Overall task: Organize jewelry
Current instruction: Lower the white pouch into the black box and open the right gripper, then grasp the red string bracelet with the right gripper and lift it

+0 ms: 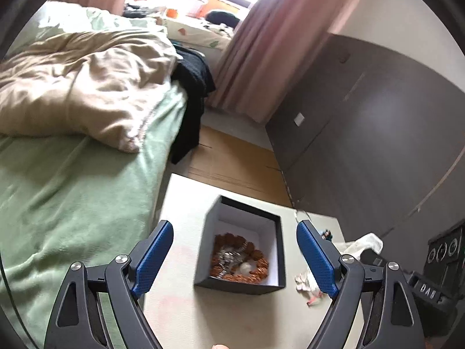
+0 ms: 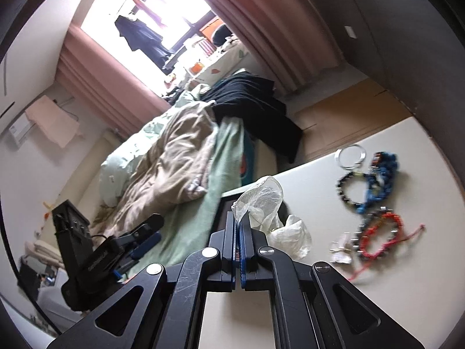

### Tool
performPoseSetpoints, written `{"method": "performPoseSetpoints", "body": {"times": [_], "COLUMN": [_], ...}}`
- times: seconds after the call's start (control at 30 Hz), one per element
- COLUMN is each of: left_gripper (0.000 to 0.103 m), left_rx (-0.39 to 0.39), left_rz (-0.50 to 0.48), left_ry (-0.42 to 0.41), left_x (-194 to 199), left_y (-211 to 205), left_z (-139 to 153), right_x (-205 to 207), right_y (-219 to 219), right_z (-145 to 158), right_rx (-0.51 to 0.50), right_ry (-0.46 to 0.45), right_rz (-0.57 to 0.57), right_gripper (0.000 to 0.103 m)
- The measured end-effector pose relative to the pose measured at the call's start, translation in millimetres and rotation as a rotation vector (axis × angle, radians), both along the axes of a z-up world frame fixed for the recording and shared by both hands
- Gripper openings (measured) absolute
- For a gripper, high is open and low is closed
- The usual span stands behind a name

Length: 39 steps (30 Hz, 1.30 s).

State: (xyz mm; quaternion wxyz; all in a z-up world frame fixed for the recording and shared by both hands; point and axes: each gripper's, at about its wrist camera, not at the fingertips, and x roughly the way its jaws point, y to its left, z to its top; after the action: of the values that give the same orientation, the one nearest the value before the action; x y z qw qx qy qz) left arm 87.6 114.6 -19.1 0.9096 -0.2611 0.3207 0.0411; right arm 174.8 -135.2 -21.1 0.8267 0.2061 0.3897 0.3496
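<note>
The left gripper (image 1: 234,257) is hanging over the table (image 1: 180,305) with its jaws spread wide and nothing between the blue pads (image 1: 154,258). Just past them a dark box (image 1: 241,244) is sitting open on the table, holding a brown bead bracelet (image 1: 241,258) coiled around a silvery piece and a pale bead. To the box's right, crumpled wrapping (image 1: 308,285) is lying on the tabletop. The right gripper (image 2: 239,232) is clenching its jaws on a clear plastic bag (image 2: 260,197), which is sticking up above the fingertips; more crumpled plastic (image 2: 290,235) is lying just beyond on the table (image 2: 319,192). Farther right in that view, loose jewelry is waiting on the tabletop: a red bracelet (image 2: 380,235) nearest, then a dark bead bracelet (image 2: 353,187) touching a blue one (image 2: 377,174), and a silver bangle (image 2: 350,155) beyond them. Beside the table a bed (image 1: 72,180) is carrying a rumpled beige quilt (image 1: 81,87) and dark clothes (image 1: 191,87), with pink curtains (image 1: 261,43) framing a bright window at the far end.
</note>
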Motion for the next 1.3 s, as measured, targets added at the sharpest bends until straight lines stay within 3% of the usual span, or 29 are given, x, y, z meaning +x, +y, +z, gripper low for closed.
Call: {"method": "performPoseSetpoints", "body": {"times": [0.13, 0.3, 0.37, 0.43, 0.47, 0.9, 1.3], "left_gripper": [0.087, 0.087, 0.087, 0.087, 0.087, 0.087, 0.087], "left_rx": [-0.021, -0.038, -0.043, -0.048, -0.05, -0.032, 0.063], "left_rz": [0.029, 0.043, 0.052, 0.059, 0.06, 0.027, -0.098], "left_ry": [-0.017, -0.032, -0.036, -0.035, -0.032, -0.03, -0.026], "left_x": [-5, -10, -13, -16, -16, -11, 6], "left_y": [16, 27, 32, 37, 38, 21, -43], "left_z": [4, 7, 8, 7, 7, 9, 9], "right_x": [-2, 2, 4, 8, 8, 6, 8], "right_y": [19, 42, 52, 59, 57, -21, -73], "right_z": [3, 5, 1, -7, -10, -11, -15], "right_rx": [-0.013, 0.057, 0.04, -0.008, -0.014, -0.126, -0.205], "right_ry": [-0.036, -0.054, -0.042, 0.009, 0.01, 0.062, 0.136], "right_rz": [0.014, 0.022, 0.027, 0.023, 0.004, -0.133, -0.186], "right_gripper": [0.003, 0.003, 0.01, 0.063, 0.068, 0.069, 0.069]}}
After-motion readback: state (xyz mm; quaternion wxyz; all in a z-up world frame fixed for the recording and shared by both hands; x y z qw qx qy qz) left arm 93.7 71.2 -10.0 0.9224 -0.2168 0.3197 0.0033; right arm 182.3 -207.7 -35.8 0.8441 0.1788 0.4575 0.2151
